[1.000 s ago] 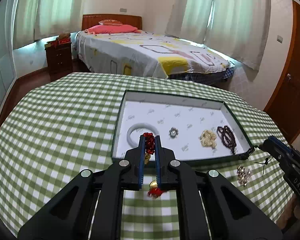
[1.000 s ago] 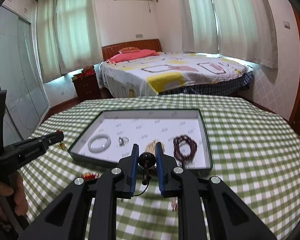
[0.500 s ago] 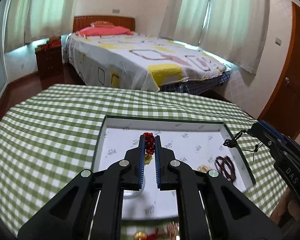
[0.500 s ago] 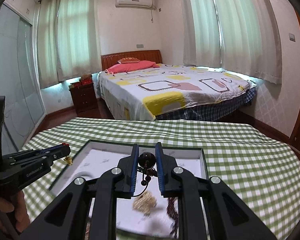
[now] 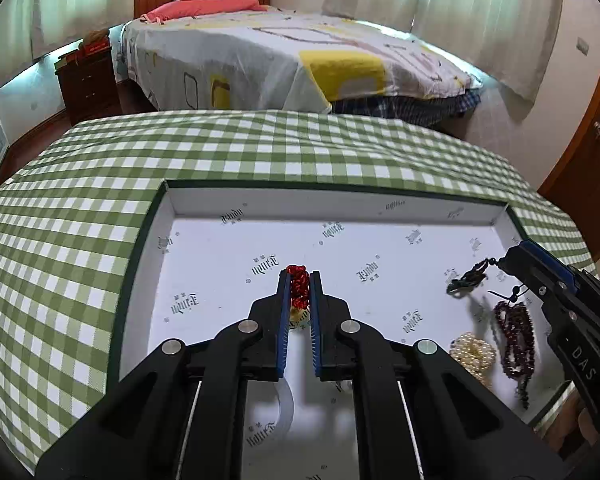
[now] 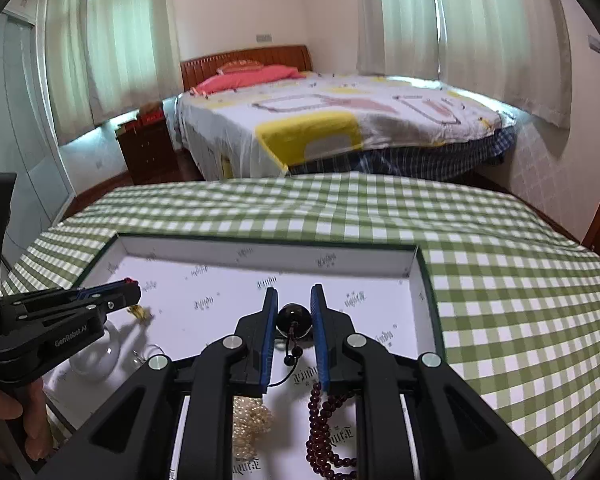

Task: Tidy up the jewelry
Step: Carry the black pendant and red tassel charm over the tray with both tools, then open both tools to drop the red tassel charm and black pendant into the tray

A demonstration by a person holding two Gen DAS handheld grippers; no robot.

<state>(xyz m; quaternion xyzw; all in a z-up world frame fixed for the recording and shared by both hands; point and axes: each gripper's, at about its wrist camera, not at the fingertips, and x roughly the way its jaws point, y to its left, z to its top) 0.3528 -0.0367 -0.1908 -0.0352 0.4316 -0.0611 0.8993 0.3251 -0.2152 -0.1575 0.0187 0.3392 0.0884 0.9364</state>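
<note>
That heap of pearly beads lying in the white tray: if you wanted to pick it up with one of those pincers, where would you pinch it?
Probably from straight above, pinching across the middle of the pearl bead heap. It lies bunched in a loose mound on the floor of the tray, so no single strand stands out to catch. The dark red bead string lies close beside it, so set the pads on the sides away from that string.

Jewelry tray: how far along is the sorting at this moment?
Already in the tray: pearl bracelet, dark red beads, white bangle. In hand: left gripper clamps a red beaded piece; right gripper clamps a black bead pendant, both over the tray. Left: releasing them.
</note>
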